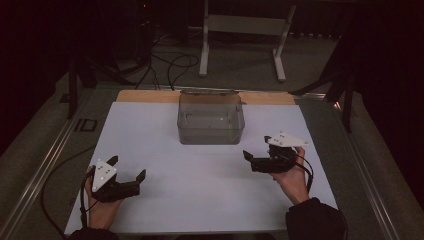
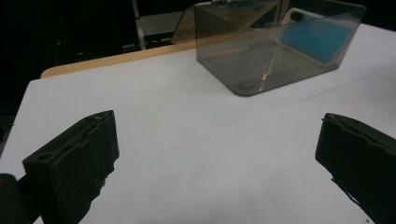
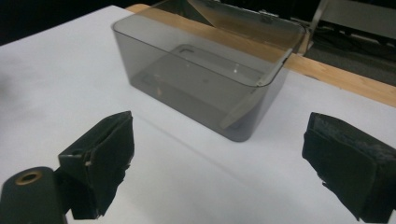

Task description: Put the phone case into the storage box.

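High view: fixed camera above person's side of table, facing forward and down; takes in whole white table sheet [image 1: 210, 190], clear bin [image 1: 211, 119] at far centre, floor and stand beyond. Left gripper view: camera low over sheet, looking along own jaws toward bin [image 2: 275, 51] from near-left, bin upper right in frame. Right gripper view: camera low, closer to bin [image 3: 205, 79], looking from near-right. All three views share bin, white sheet, wooden table edge [image 1: 145, 96] behind.
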Action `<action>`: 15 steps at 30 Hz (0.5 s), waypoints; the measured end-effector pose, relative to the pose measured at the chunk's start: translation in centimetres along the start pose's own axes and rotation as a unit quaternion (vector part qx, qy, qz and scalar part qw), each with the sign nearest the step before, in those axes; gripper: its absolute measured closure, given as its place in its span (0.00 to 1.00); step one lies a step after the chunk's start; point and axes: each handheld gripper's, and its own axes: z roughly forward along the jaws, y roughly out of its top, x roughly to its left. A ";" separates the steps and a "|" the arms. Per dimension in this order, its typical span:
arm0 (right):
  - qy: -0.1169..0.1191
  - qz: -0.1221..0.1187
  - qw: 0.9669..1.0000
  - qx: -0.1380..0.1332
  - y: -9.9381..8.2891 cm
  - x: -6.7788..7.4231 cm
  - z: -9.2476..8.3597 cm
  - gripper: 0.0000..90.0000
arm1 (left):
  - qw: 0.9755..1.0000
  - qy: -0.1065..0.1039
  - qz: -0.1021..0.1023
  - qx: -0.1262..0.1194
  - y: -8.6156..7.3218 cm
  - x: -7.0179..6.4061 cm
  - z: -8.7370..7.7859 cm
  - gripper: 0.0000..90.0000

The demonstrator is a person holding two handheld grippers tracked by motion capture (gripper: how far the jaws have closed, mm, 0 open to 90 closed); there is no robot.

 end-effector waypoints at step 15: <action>-0.008 0.015 1.000 0.004 -2.4 0.4 -2.2 0.10 | 1.000 -0.021 0.000 -0.018 0.7 0.0 -0.3 0.00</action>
